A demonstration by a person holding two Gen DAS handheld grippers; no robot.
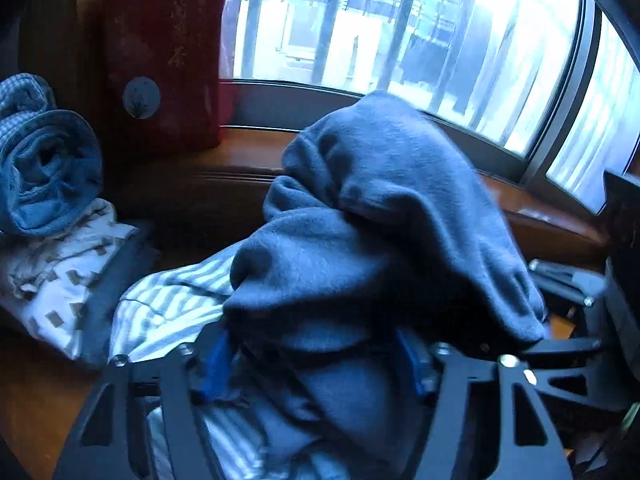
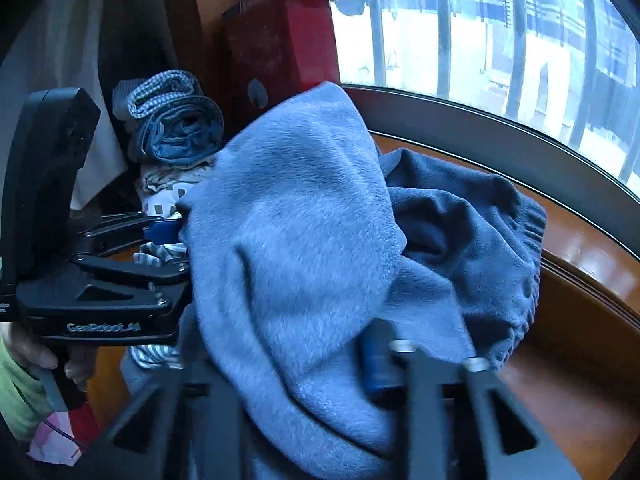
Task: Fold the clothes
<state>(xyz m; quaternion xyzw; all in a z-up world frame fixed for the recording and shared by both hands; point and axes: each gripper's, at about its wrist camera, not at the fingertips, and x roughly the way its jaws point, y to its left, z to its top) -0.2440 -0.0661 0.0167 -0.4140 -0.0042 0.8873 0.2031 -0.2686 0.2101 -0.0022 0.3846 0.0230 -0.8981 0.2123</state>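
Observation:
A blue fleece garment (image 1: 384,216) is lifted in a bunched heap in front of both cameras. It hangs over a blue-and-white striped cloth (image 1: 168,300). My left gripper (image 1: 316,368) has the fleece packed between its blue pads (image 1: 216,368) and is shut on it. In the right wrist view the same fleece garment (image 2: 304,220) drapes over my right gripper (image 2: 352,372), which is shut on a fold; one blue pad (image 2: 376,368) shows and the other is covered. The garment's ribbed hem (image 2: 528,240) hangs to the right. The left gripper (image 2: 176,248) bites the fleece's left edge.
At the left, a rolled blue denim and checked bundle (image 1: 44,176) tops a stack of folded clothes, with a white patterned piece (image 1: 60,280) under it. A red box (image 1: 168,64) stands on the wooden sill (image 1: 240,156) below a barred window (image 1: 400,32). A hand (image 2: 32,352) holds the left gripper's handle.

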